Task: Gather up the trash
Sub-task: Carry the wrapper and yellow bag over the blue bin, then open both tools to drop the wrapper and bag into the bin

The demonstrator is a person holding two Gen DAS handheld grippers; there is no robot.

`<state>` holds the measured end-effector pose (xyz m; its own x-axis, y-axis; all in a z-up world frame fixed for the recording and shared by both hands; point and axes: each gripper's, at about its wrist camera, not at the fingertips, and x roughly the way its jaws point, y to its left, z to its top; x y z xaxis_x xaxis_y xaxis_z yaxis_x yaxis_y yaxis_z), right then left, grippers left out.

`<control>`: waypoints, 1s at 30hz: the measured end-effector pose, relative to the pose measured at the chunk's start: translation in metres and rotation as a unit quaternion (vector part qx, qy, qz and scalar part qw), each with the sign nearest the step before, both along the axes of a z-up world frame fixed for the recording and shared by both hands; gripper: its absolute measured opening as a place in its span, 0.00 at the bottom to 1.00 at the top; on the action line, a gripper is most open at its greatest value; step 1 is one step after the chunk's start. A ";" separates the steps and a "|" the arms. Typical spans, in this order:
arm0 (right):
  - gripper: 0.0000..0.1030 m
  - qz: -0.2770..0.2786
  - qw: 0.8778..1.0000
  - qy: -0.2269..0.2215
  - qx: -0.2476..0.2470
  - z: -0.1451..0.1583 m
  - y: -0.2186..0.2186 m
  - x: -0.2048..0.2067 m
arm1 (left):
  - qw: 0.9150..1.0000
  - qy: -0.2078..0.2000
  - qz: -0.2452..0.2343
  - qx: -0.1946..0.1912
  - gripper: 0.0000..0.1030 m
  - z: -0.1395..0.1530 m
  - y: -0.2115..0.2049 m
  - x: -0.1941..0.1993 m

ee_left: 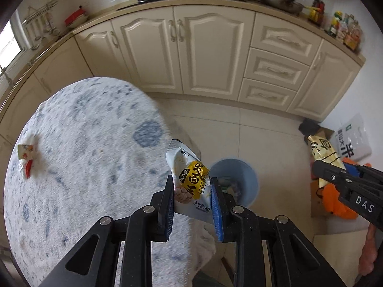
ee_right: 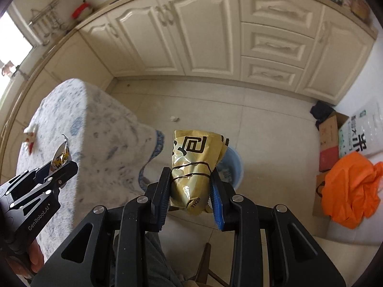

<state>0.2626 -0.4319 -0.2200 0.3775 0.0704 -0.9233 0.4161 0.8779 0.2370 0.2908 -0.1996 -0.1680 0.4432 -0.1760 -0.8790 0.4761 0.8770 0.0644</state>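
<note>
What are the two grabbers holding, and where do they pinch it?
The left gripper pinches a white and yellow sachet by its lower half. The right gripper pinches a crumpled gold wrapper by its lower half.

Blurry wrapper (ee_left: pixel 26 157) far left on the table (ee_left: pixel 83 167). Bin (ee_left: pixel 241 186) half hidden behind the gripper (ee_left: pixel 191 186); its inside unclear.

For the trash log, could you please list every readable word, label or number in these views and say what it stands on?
"发面王", "净含量:6克": blue-white packet in the left tongs.
"TH20", one large bold character, unsure: gold wrapper in the right tongs.
"DAS": side of the right tongs, left wrist view.
"GenRobot.AI": side of the left tongs, right wrist view.
White bag by the wall: large print, only partly legible.
Countertop bottles: too blurred.
</note>
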 end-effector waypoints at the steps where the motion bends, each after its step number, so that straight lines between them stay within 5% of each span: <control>1: 0.30 -0.007 1.000 0.002 -0.001 -0.001 -0.006 -0.003 | 1.000 0.002 -0.007 0.002 0.22 -0.002 -0.009 0.002; 9: 0.30 -0.060 0.998 0.021 -0.003 -0.010 -0.055 -0.023 | 0.999 0.025 -0.039 0.013 0.28 -0.020 -0.079 0.023; 10: 0.30 -0.064 0.998 0.024 -0.001 -0.012 -0.059 -0.024 | 0.999 0.023 -0.038 0.019 0.33 -0.024 -0.084 0.029; 11: 0.30 -0.068 0.997 0.026 0.001 -0.015 -0.063 -0.025 | 0.999 0.023 -0.038 0.028 0.52 -0.026 -0.090 0.032; 13: 0.30 -0.074 0.997 0.032 0.004 -0.020 -0.070 -0.026 | 0.998 0.025 -0.039 0.038 0.71 -0.030 -0.098 0.039; 28: 0.32 -0.019 0.999 0.042 0.015 -0.043 -0.043 0.020 | 0.998 0.024 0.023 0.048 0.70 -0.036 -0.061 0.059; 30: 0.47 -0.008 0.999 0.032 0.004 -0.036 -0.034 0.027 | 0.998 0.021 0.030 0.046 0.70 -0.034 -0.054 0.060</control>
<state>0.2897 -0.4655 -0.2565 0.3192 0.0715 -0.9450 0.4448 0.8692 0.2160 0.3511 -0.2537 -0.2017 0.4132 -0.0672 -0.9081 0.4261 0.8956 0.1276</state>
